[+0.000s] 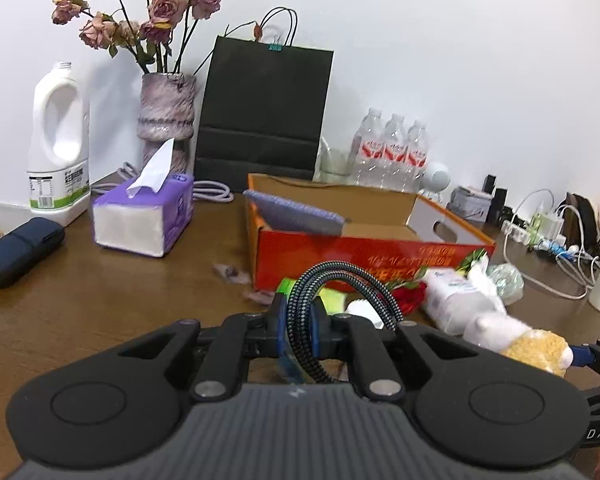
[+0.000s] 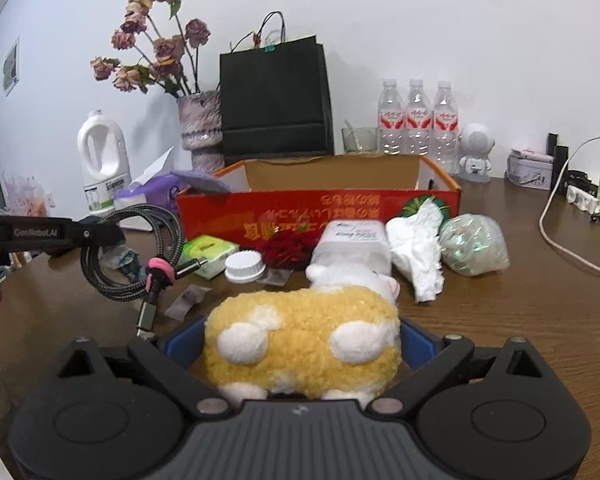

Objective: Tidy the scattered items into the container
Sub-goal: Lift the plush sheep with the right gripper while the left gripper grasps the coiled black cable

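My left gripper (image 1: 299, 322) is shut on a coiled black braided cable (image 1: 340, 280), held above the table in front of the orange cardboard box (image 1: 364, 256). The cable also shows in the right wrist view (image 2: 136, 252), hanging from the left gripper. My right gripper (image 2: 300, 340) is shut on a yellow and white plush toy (image 2: 300, 344), also seen at the right of the left wrist view (image 1: 516, 340). A purple cloth (image 1: 296, 212) leans inside the box at its left end. Scattered before the box (image 2: 320, 208) are a green packet (image 2: 210, 254), white cap (image 2: 245, 267), red flower (image 2: 288, 250), white container (image 2: 354, 240), crumpled tissue (image 2: 418, 248) and plastic bag (image 2: 474, 244).
A purple tissue box (image 1: 144, 220), white jug (image 1: 60, 144), vase of dried roses (image 1: 166, 116), black paper bag (image 1: 264, 108) and three water bottles (image 1: 392, 152) stand behind the box. A dark pouch (image 1: 20, 252) lies far left. Cables and a power strip (image 1: 540, 236) lie at right.
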Action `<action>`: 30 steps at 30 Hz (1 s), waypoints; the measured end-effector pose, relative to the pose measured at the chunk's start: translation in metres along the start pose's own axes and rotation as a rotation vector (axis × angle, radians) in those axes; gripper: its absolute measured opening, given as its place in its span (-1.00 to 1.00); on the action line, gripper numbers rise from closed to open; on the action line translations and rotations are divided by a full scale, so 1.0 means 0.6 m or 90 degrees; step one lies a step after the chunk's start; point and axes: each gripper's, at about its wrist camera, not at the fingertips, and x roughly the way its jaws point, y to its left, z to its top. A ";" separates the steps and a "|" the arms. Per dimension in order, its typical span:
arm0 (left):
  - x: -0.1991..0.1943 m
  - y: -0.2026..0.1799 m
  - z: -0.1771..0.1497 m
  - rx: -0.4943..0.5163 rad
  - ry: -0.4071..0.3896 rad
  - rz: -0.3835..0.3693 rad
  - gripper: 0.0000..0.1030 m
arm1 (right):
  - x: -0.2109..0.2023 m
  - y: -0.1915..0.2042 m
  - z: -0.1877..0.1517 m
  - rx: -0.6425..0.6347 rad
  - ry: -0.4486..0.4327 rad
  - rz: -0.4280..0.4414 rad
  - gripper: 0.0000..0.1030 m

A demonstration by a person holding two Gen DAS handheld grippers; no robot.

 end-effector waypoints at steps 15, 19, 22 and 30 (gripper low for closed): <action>0.011 -0.012 0.001 -0.003 0.009 -0.016 -0.76 | -0.015 -0.011 0.006 -0.013 -0.019 -0.001 0.89; 0.036 0.001 -0.029 -0.023 0.080 -0.010 -0.72 | -0.014 -0.015 -0.002 -0.011 -0.006 -0.001 0.89; 0.046 0.007 -0.038 -0.028 0.102 -0.007 -0.40 | -0.013 -0.016 -0.005 -0.009 -0.001 -0.001 0.89; 0.100 -0.003 -0.023 0.014 0.146 -0.015 -0.04 | -0.014 -0.016 -0.007 -0.010 0.001 0.000 0.90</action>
